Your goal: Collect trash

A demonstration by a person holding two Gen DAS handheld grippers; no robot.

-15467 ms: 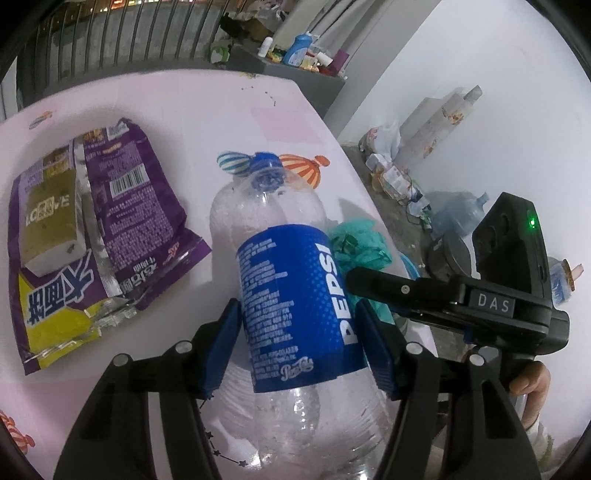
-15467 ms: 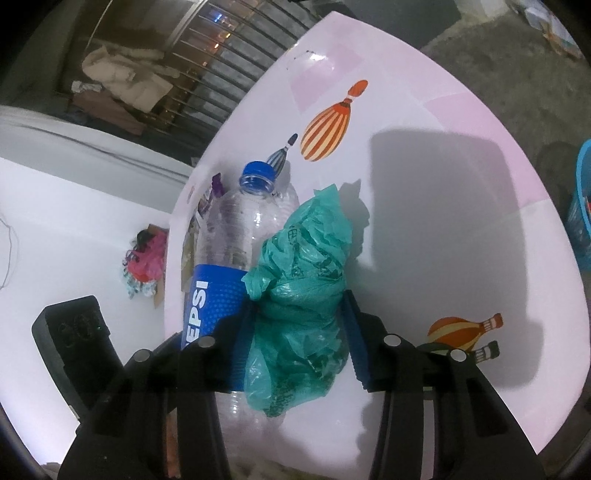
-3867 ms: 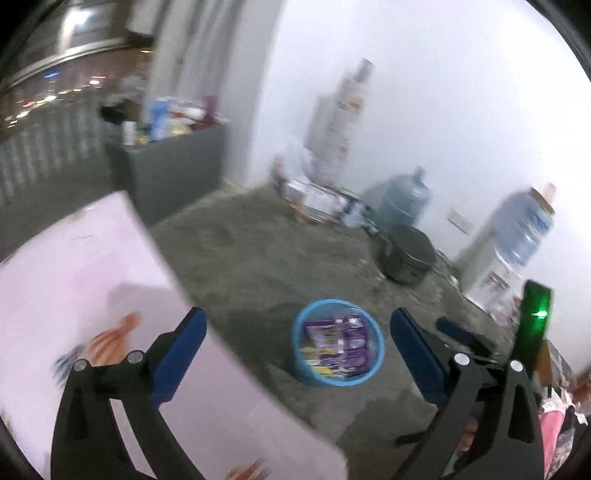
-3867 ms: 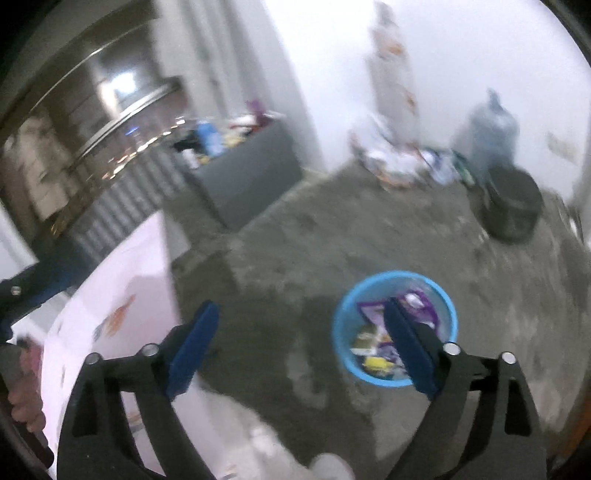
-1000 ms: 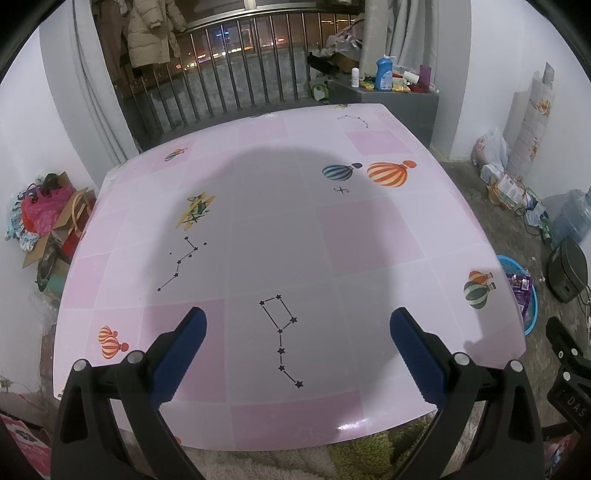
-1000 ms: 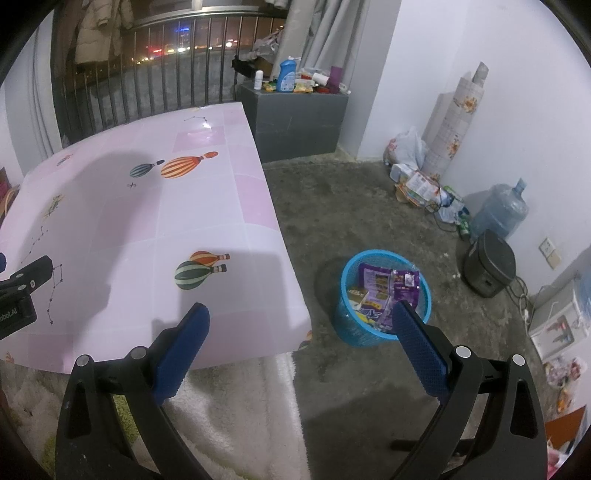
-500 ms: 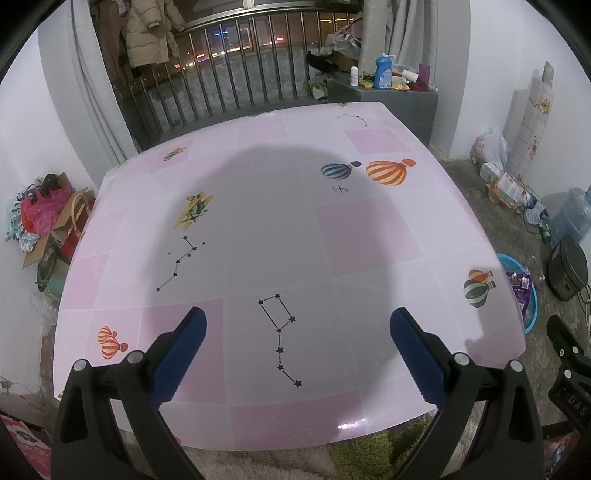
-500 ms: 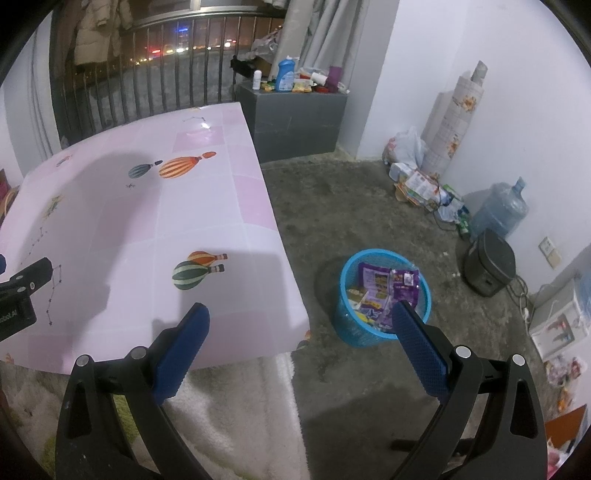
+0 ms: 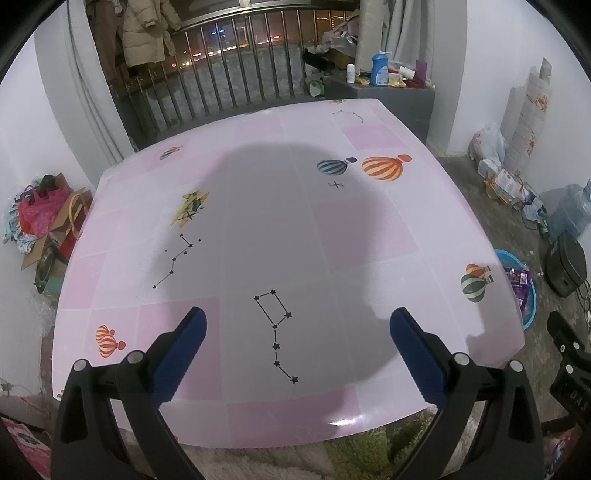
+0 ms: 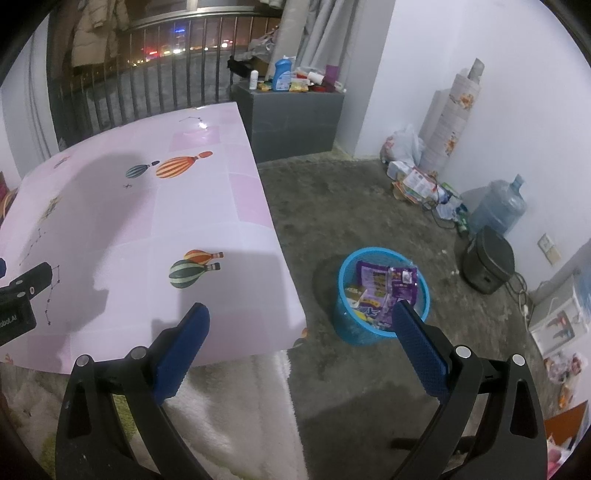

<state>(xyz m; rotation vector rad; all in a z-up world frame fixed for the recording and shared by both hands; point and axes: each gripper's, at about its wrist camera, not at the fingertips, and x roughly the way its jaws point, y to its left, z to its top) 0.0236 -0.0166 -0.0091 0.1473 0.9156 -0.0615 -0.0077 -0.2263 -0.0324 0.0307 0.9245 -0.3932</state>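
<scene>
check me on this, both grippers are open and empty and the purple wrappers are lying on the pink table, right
Not quite. The purple wrappers are in the blue basket on the floor beside the pink table, as the right wrist view shows. The rest holds: the left gripper and right gripper are open and empty.

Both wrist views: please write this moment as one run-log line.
left gripper: open, empty | right gripper: open, empty | table: no trash | blue basket: holds wrappers

a lived-in home room by a balcony: coats (image 9: 142,33) hang at the railing (image 9: 236,85), a water jug (image 10: 496,206) stands on the concrete floor (image 10: 351,206), detergent (image 10: 282,74) tops a grey cabinet (image 10: 295,122).
</scene>
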